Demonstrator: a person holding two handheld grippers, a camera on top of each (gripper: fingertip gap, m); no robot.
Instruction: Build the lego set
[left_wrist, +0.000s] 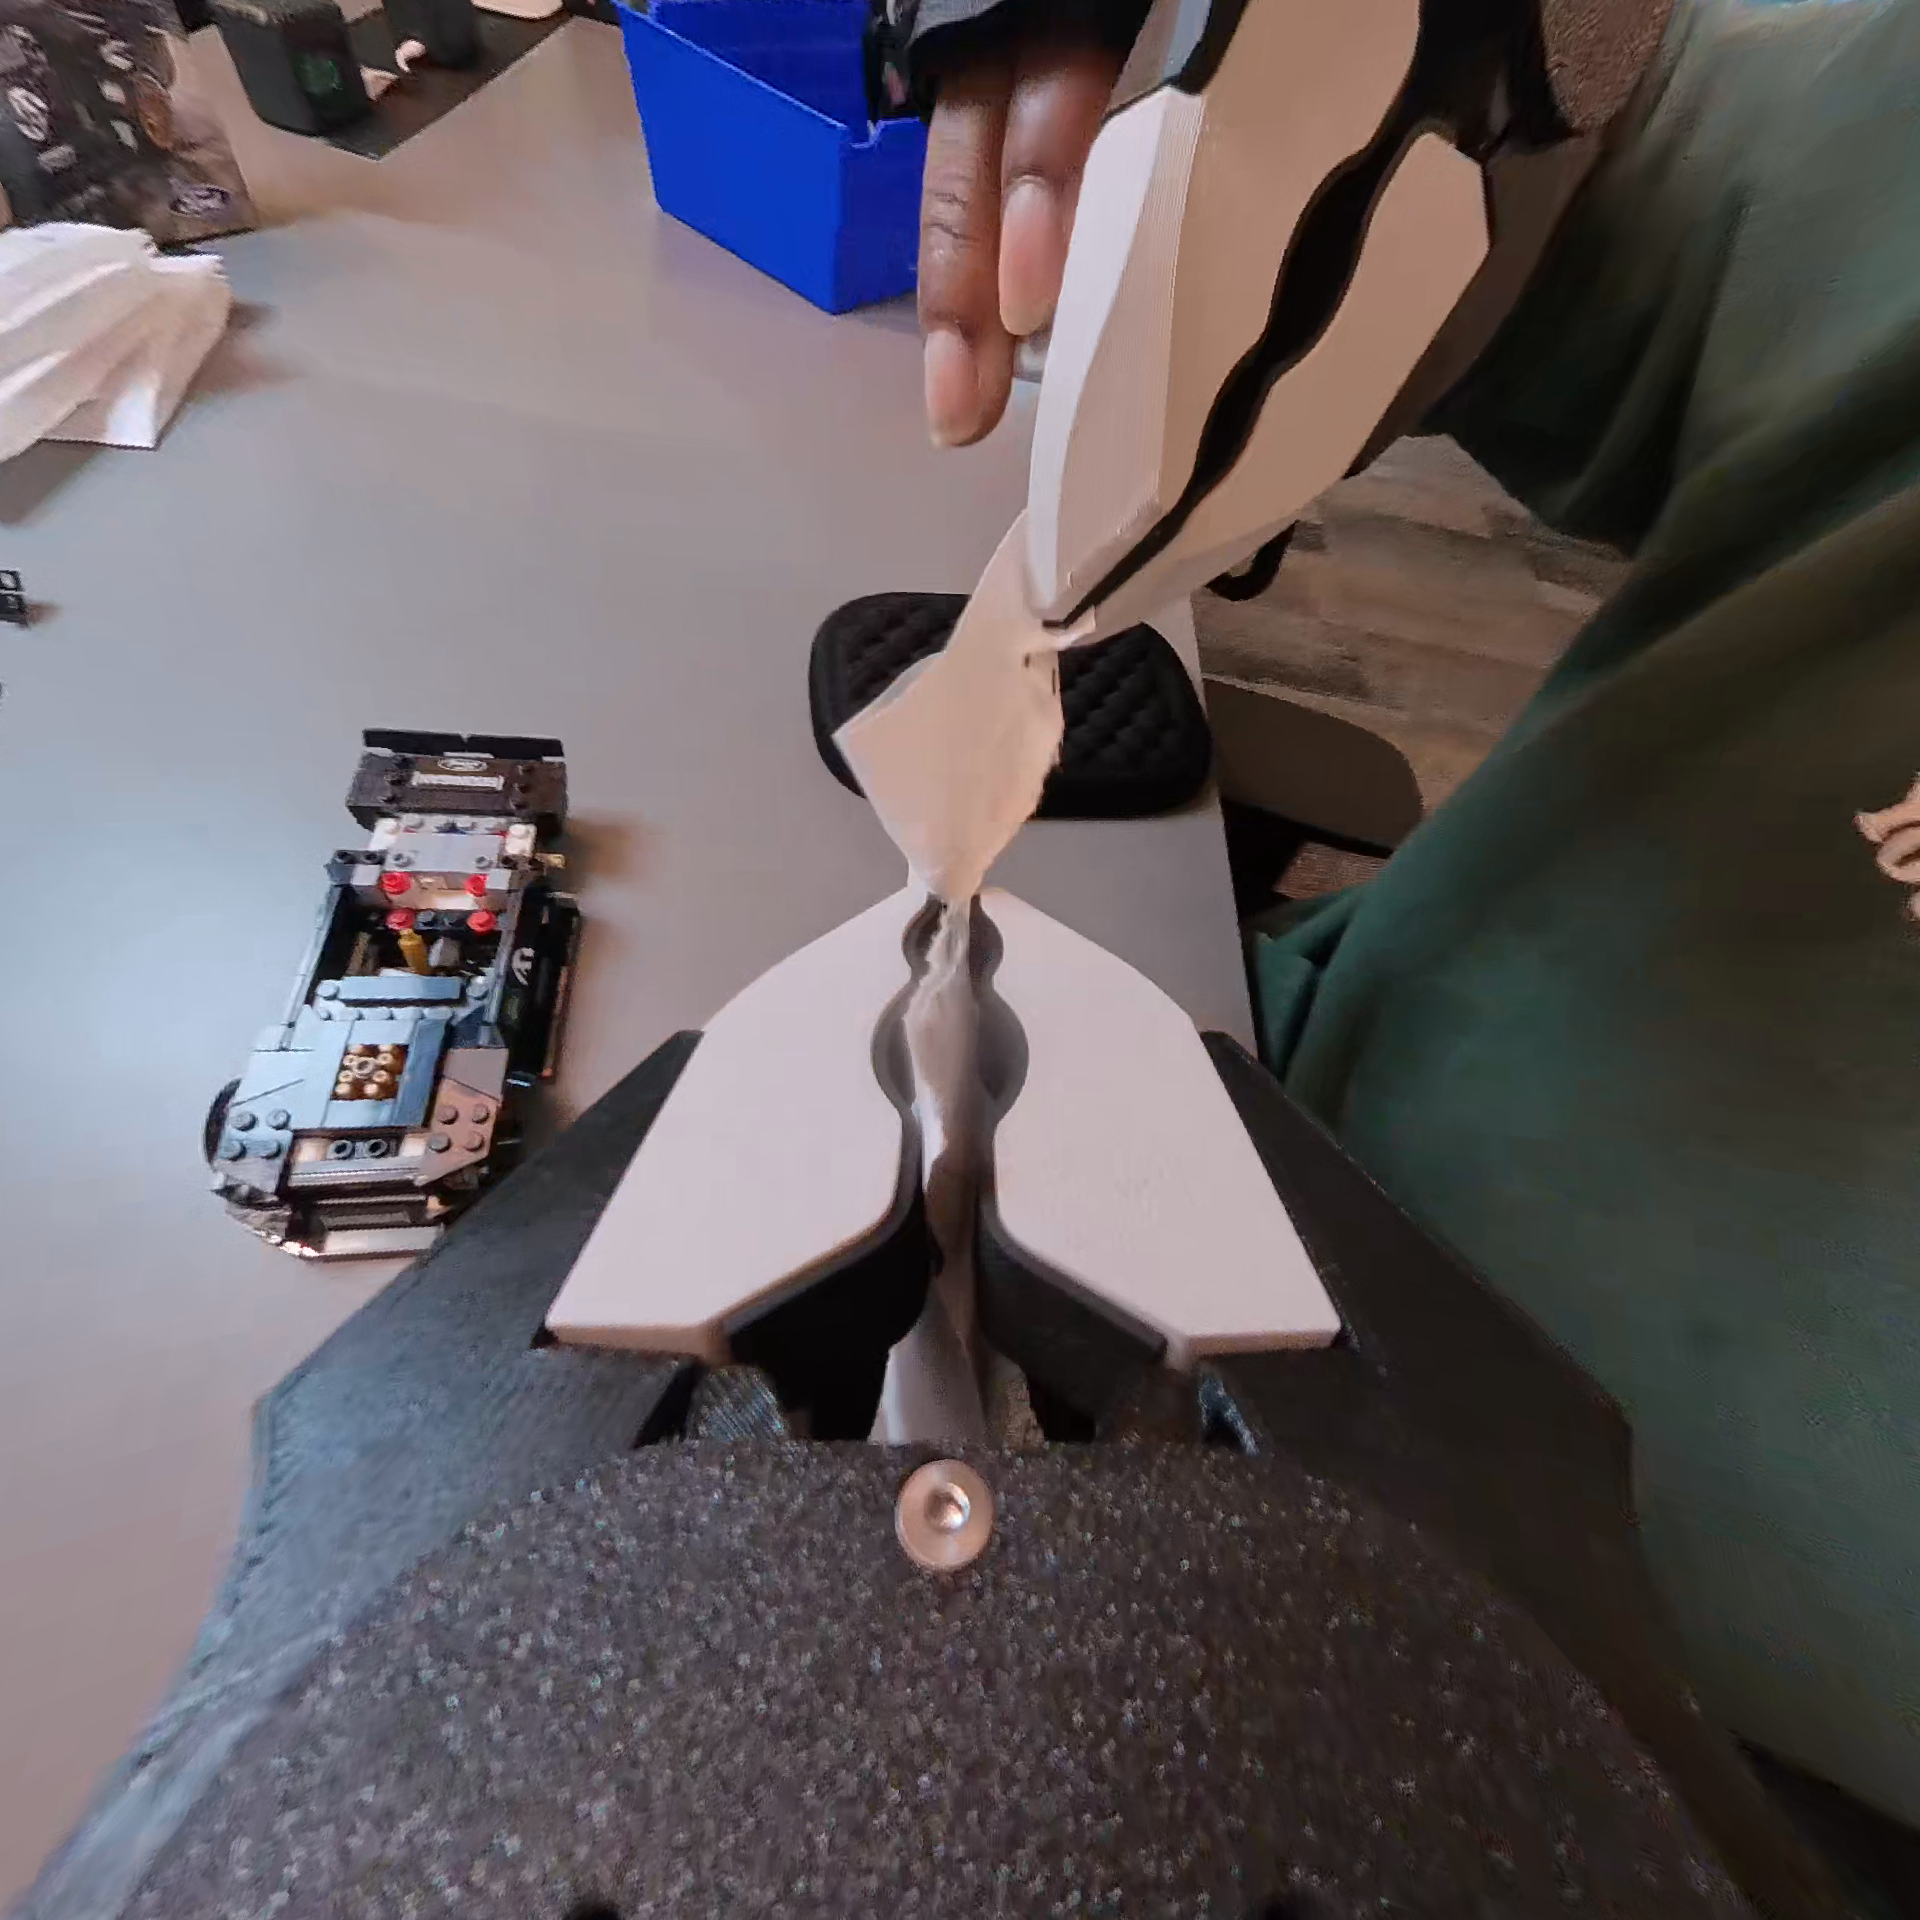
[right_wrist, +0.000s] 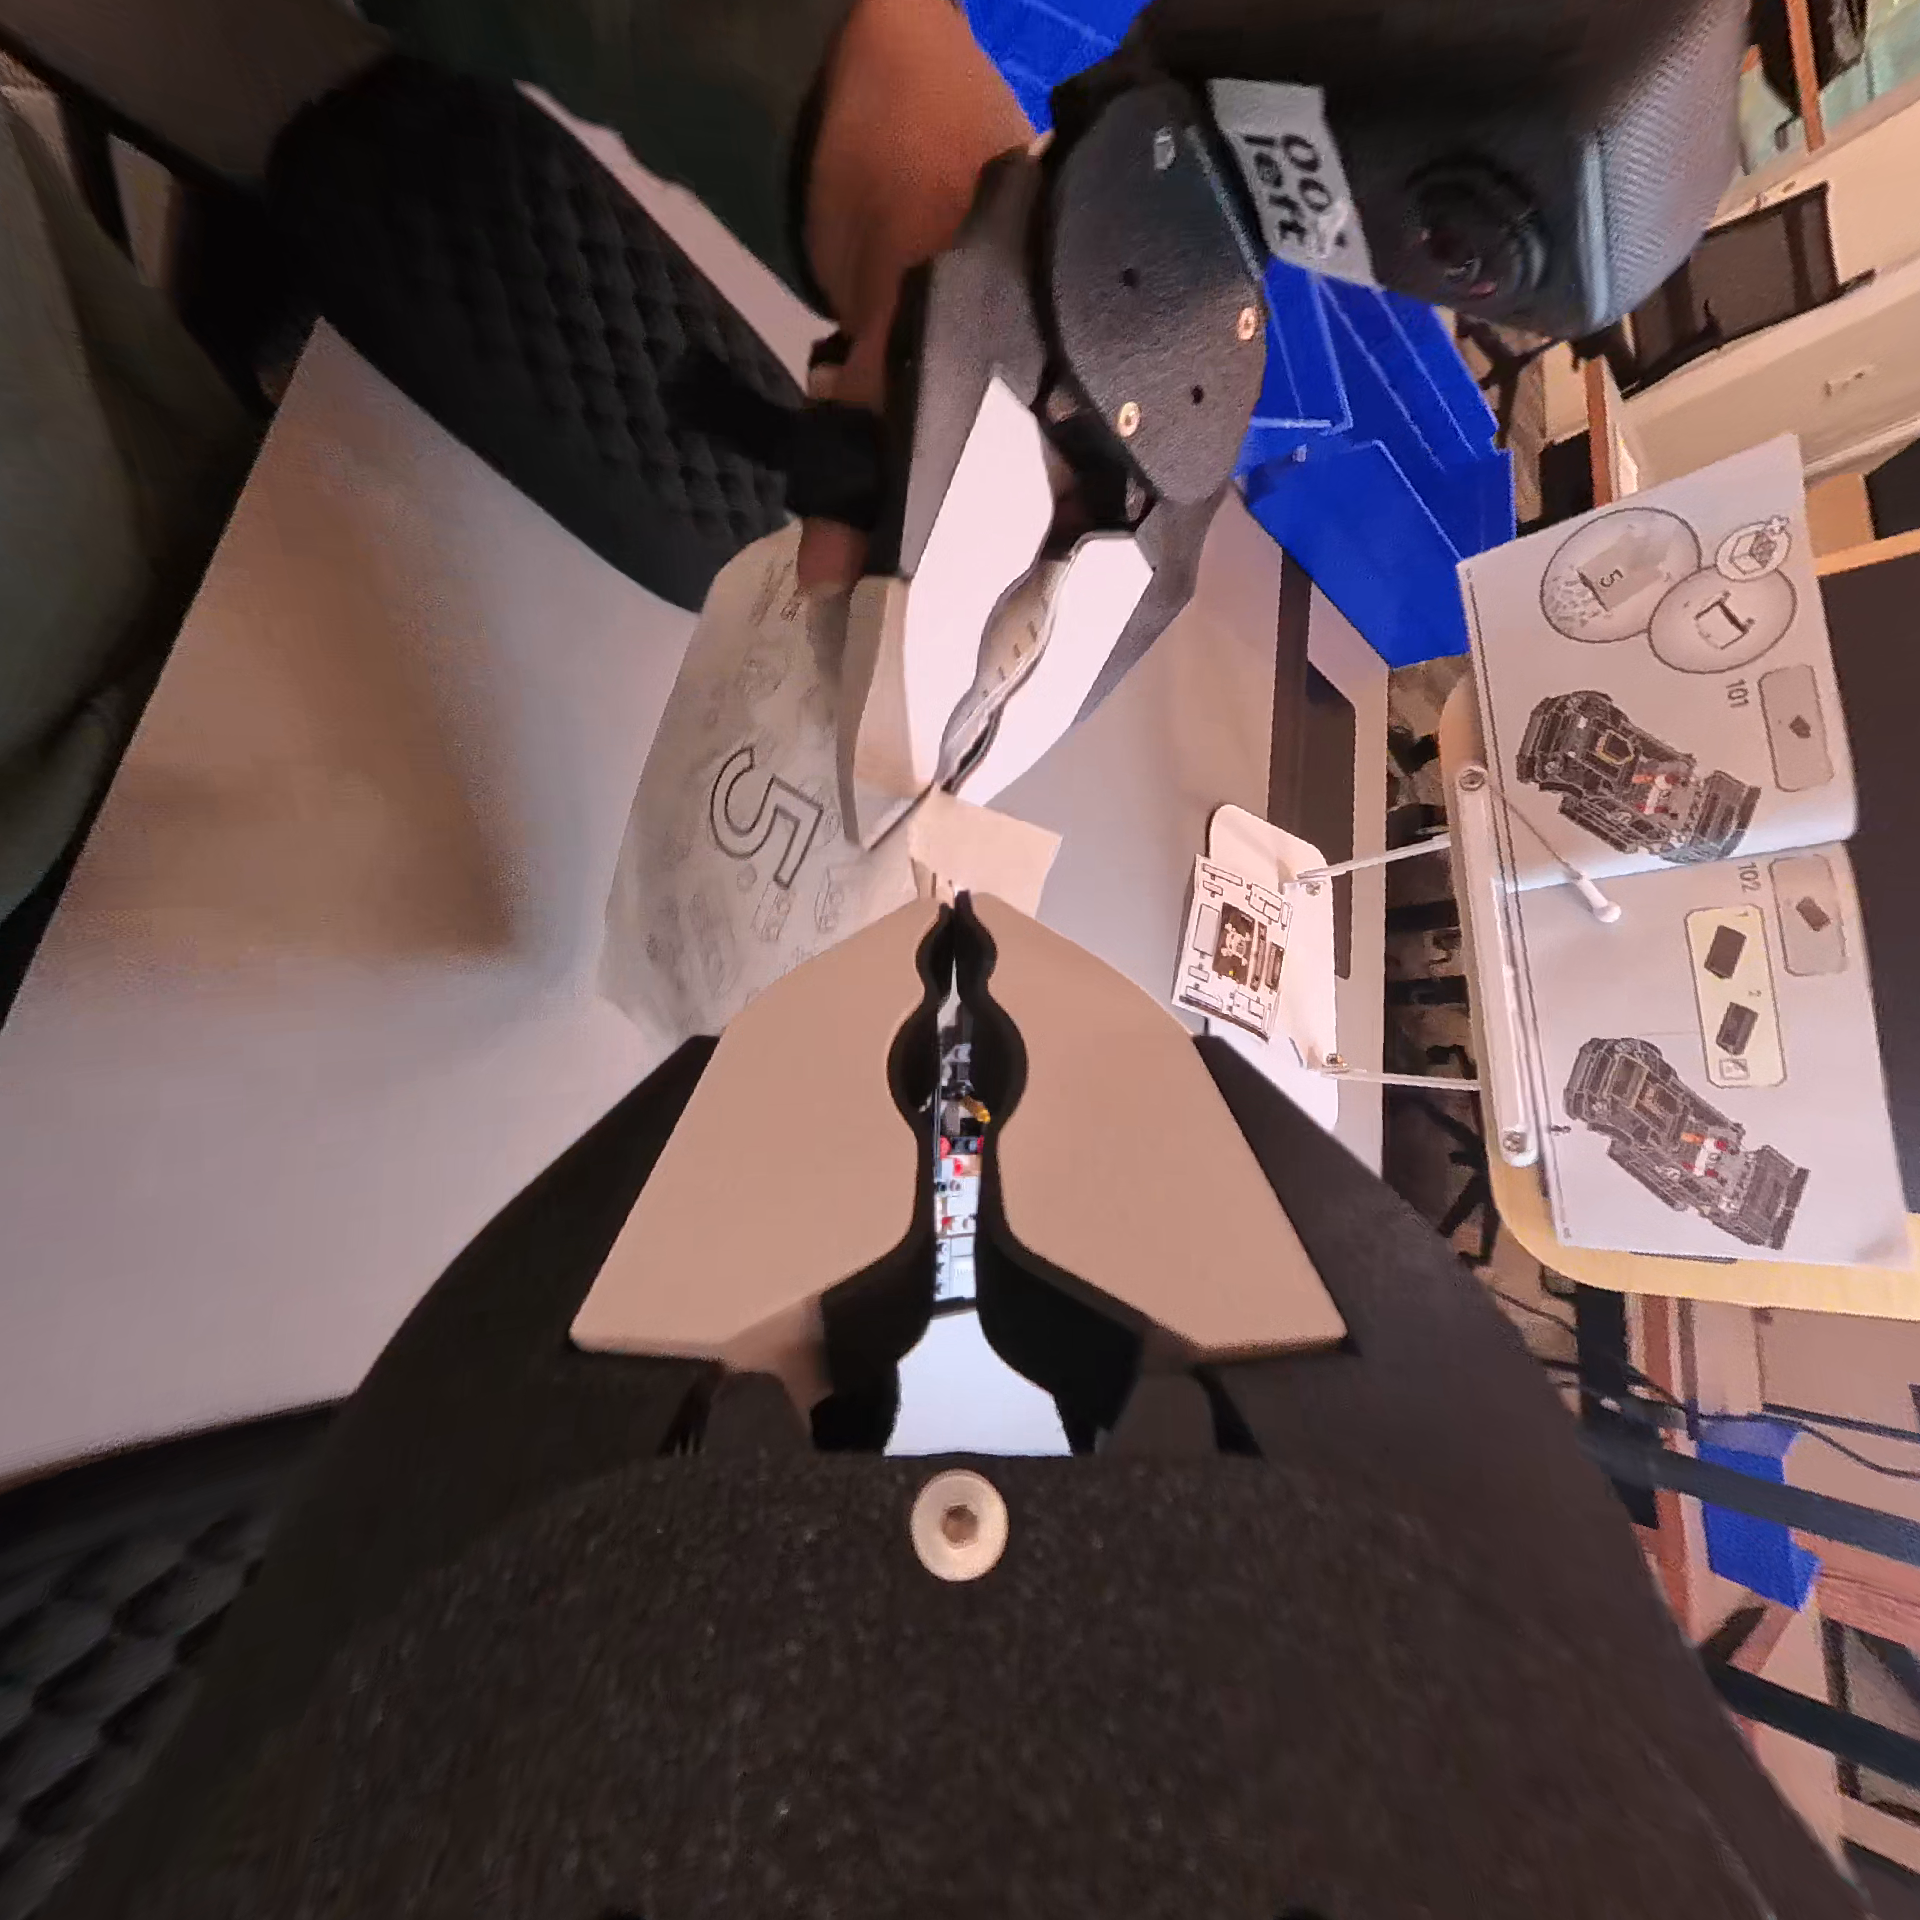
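A white paper parts bag (left_wrist: 961, 758) is stretched between my two grippers above the grey table (left_wrist: 520, 520). My left gripper (left_wrist: 948, 906) is shut on its lower end, and the paper runs down between the fingers. My right gripper (left_wrist: 1051, 615) comes in from above and is shut on the upper end. In the right wrist view my right gripper (right_wrist: 954, 902) pinches a torn corner of the bag (right_wrist: 727, 831), with the left gripper (right_wrist: 914, 821) just beyond. A partly built dark lego car (left_wrist: 405, 997) lies on the table to the left.
A blue bin (left_wrist: 769, 156) stands at the back. Crumpled white bags (left_wrist: 94, 322) lie far left. A black quilted chair pad (left_wrist: 1127, 717) sits past the table's right edge. An open instruction booklet (right_wrist: 1662, 831) on a stand and a sticker sheet (right_wrist: 1236, 956) are on the right. Tip to tip, the grippers are about 5 cm apart. Left tips and right tips are each some 20 cm from the partly built dark lego car (left_wrist: 405, 997).
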